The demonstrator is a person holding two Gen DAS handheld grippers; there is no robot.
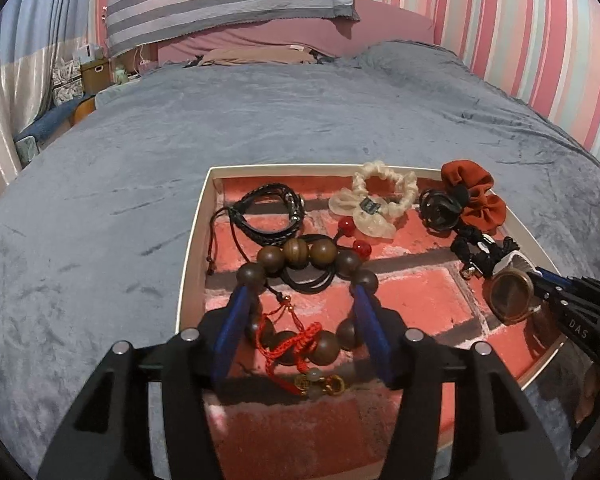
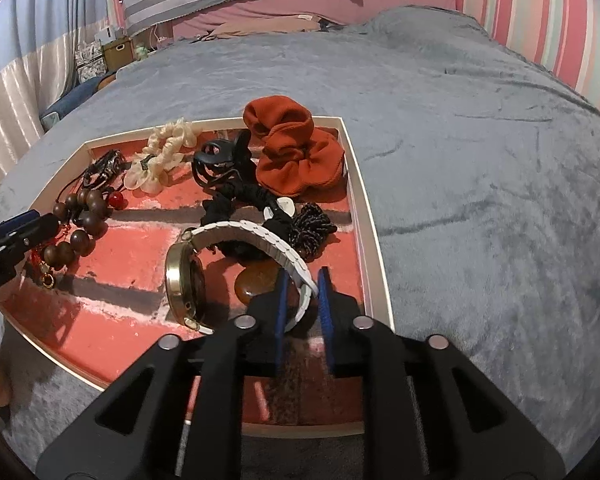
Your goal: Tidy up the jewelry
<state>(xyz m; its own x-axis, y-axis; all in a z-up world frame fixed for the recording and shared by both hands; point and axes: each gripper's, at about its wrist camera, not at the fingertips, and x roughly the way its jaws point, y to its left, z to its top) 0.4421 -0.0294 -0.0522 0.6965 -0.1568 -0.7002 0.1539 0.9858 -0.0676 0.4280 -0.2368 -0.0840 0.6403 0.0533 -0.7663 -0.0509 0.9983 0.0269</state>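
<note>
Shallow white cardboard tray with red brick-print liner (image 1: 196, 240) sits on grey velvet bedspread (image 1: 100, 200). Left tool (image 1: 302, 292) spread wide, blue fingers straddling brown wooden bead bracelet with red tassel (image 1: 300, 260) inside tray, likely lined up to pinch it. Right tool (image 2: 302, 280) narrowed on white link strap of gold-cased wristwatch (image 2: 188, 276), case tipped on edge, probably lifted for repositioning. Rust-orange fabric scrunchie (image 2: 296, 160) and cream scrunchie (image 1: 380, 196) rest along far tray wall.
</note>
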